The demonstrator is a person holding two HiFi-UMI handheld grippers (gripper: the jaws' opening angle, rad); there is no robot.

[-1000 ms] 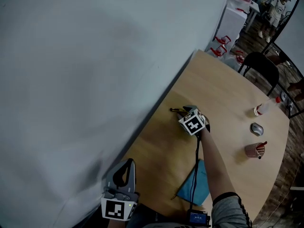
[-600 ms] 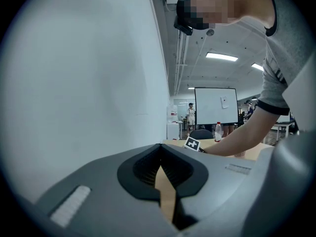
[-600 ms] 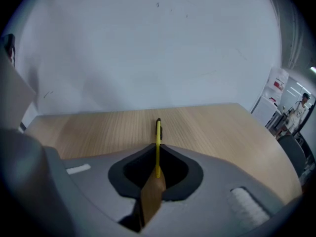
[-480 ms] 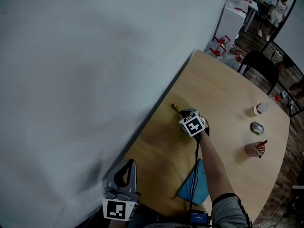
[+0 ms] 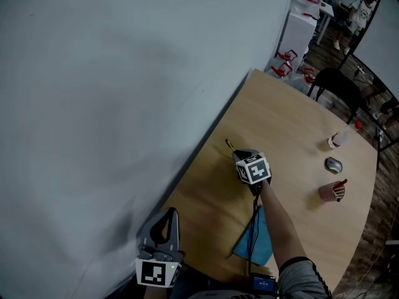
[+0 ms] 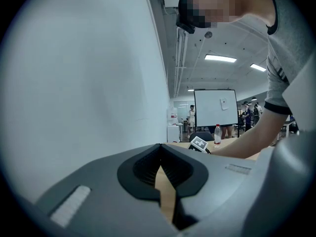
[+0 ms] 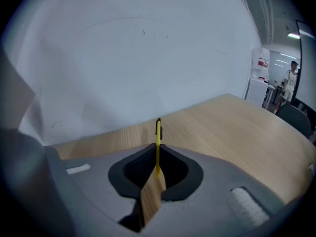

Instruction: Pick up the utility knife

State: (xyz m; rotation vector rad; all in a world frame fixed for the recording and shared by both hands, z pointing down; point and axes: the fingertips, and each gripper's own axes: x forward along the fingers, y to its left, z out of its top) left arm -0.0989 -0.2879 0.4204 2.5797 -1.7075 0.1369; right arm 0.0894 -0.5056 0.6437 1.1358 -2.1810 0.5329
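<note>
The utility knife [image 7: 158, 132] is slim, yellow and black. It stands on edge between the pads of my right gripper [image 7: 157, 149], and its tip juts out ahead over the wooden table [image 7: 222, 127]. The jaws have just closed, and they are shut on the knife. In the head view the right gripper [image 5: 239, 156] is near the wall, with the knife [image 5: 229, 144] poking out toward the upper left. At the lower left, off the table's near end, my left gripper [image 5: 164, 220] stays shut with nothing in it, as its own view of the left gripper [image 6: 161, 154] confirms.
A pale wall [image 5: 124, 104] runs along the table's left edge [image 5: 212, 142]. A blue cloth [image 5: 262, 238] lies by my right forearm. A mouse [image 5: 333, 165], a red cup [image 5: 329, 192] and a bottle [image 5: 340, 139] sit at the far right. A black chair [image 5: 340, 86] stands beyond.
The right gripper's jaws went from open around the lying knife to shut on it. The gripper then rolled and rose a little with the knife. The left gripper has not moved.
</note>
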